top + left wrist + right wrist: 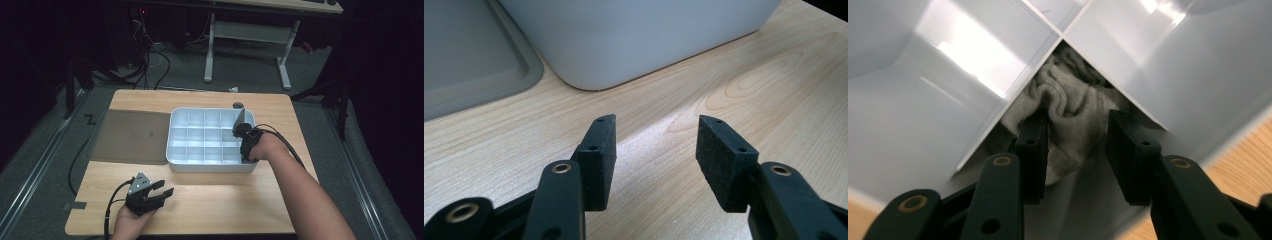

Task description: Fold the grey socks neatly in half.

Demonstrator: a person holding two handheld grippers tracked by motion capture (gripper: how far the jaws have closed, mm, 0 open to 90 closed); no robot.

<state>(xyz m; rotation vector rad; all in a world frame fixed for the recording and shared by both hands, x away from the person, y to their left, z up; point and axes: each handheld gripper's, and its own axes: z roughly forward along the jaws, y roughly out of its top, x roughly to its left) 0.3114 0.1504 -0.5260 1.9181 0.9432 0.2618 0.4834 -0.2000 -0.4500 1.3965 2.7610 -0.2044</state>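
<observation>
The right gripper (243,145) is reaching down into the white divided box (176,150), at the compartment in the box's near right corner. In the right gripper view, a crumpled grey cloth (1068,107), possibly a sock, is lying bunched in the angle where the compartment walls meet. The right gripper (1075,145) is standing with its jaws apart on either side of the cloth. The left pad is touching the fabric's edge, while the right pad is standing clear of it, so the cloth is not being clamped. The cloth is resting on the compartment floor, between the jaws.

The left gripper (159,192) is lying low over the wooden table (225,205), near its front edge and well apart from the box. In the left gripper view, the left gripper (656,150) is holding its jaws wide apart, with nothing between them but bare table top. It is pointing toward the near wall of the box (639,35).

A flat grey lid (131,136) is lying on the table, touching the left side of the box. The person's right forearm (305,195) is stretching in from the bottom right.
</observation>
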